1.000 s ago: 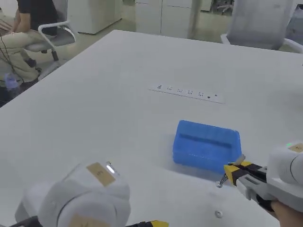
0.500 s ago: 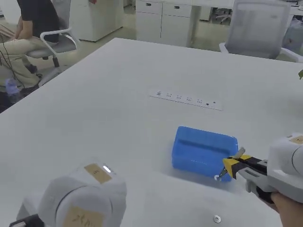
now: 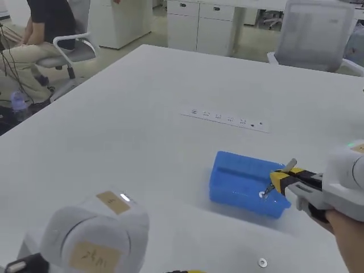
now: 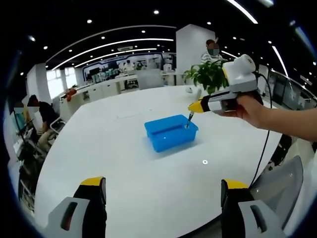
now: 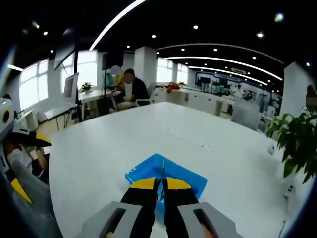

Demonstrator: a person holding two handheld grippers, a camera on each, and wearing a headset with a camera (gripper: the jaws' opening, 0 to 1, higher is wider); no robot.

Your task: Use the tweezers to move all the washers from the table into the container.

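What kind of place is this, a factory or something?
More likely an open-plan office: a big white table with a built-in socket strip, a swivel chair and low cabinets behind it, a person seated at a desk, and a potted plant.

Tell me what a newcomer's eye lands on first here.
The bright blue container on the white table, right of centre in the head view. The right gripper holds tweezers with their tips over it; one washer lies on the table nearer the person.
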